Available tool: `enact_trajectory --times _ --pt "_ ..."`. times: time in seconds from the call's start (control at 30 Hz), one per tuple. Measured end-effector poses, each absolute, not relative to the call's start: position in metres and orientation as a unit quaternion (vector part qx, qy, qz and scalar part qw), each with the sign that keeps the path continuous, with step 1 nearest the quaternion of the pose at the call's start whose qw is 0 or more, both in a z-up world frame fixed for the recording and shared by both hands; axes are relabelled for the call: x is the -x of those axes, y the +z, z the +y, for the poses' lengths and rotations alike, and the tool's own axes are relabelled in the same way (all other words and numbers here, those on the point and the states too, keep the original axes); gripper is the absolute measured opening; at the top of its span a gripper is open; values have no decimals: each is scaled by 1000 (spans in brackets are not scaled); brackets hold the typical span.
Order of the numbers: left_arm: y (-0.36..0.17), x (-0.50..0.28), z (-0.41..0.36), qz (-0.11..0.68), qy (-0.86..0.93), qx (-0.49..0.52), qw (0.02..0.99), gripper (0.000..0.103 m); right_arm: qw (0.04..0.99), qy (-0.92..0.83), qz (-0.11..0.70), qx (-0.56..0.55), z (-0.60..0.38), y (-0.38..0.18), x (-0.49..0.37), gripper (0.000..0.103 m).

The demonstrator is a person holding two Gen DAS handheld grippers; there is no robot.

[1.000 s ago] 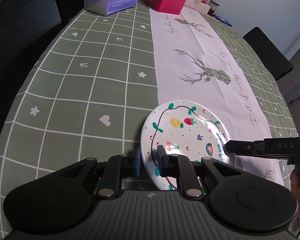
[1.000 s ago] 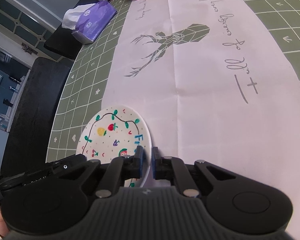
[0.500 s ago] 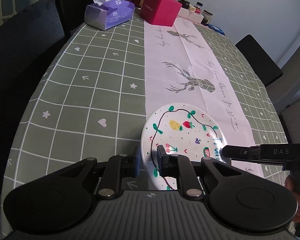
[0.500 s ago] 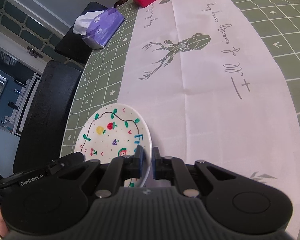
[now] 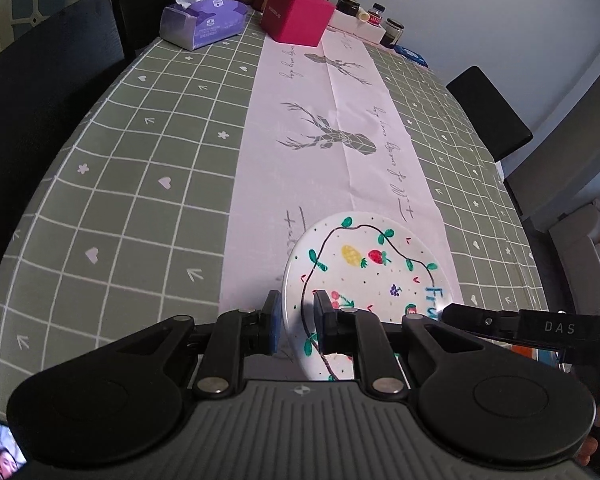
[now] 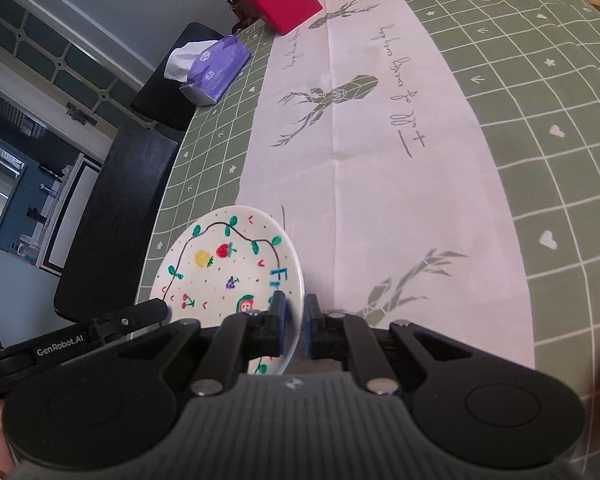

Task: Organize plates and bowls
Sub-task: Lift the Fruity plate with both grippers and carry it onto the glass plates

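So the left gripper [image 5: 296, 322] was clamped on the near-left rim of the round white ceramic plate with painted fruit and a vine loop [image 5: 374, 270], one finger above and one below. A second earlier the plate sat lower, half on the green checked tablecloth [image 5: 140, 184]; by this point it had come up and drifted over the pale pink deer-print runner [image 5: 332, 148], tilted, clear of the table as far as I could tell. On the other side, the right gripper [image 6: 294, 330] was pinched on the plate's right rim too, nearly closed. Two-handed carry, basically. My guess is it was headed for a stack, though no other plates or bowls showed clearly.
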State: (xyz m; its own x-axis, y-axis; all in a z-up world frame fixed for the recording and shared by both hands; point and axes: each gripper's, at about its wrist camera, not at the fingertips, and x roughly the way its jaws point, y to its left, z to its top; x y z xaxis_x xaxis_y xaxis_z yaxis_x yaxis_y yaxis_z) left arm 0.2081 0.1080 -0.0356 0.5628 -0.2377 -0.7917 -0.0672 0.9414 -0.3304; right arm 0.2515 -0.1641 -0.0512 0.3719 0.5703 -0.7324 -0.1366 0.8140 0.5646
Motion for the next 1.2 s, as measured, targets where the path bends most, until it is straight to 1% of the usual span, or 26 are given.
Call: enact_trajectory --times 0.3,0.5,0.67,0.87,1.2 --pt "-63 -165 83 464 -67 203 860 18 817 215 500 -189 -198 -62 -201 7" --pt "-79 -158 76 469 -74 200 857 18 816 205 510 -181 -204 -85 -191 8" --pt "-82 -154 75 471 -79 203 855 18 816 203 514 -171 -204 -88 -188 8" --pt "-88 -152 70 479 -71 190 854 18 818 203 511 -167 -203 -90 -185 8" --pt "-96 -151 59 492 -59 153 855 18 837 206 493 -119 -193 -87 -181 8"
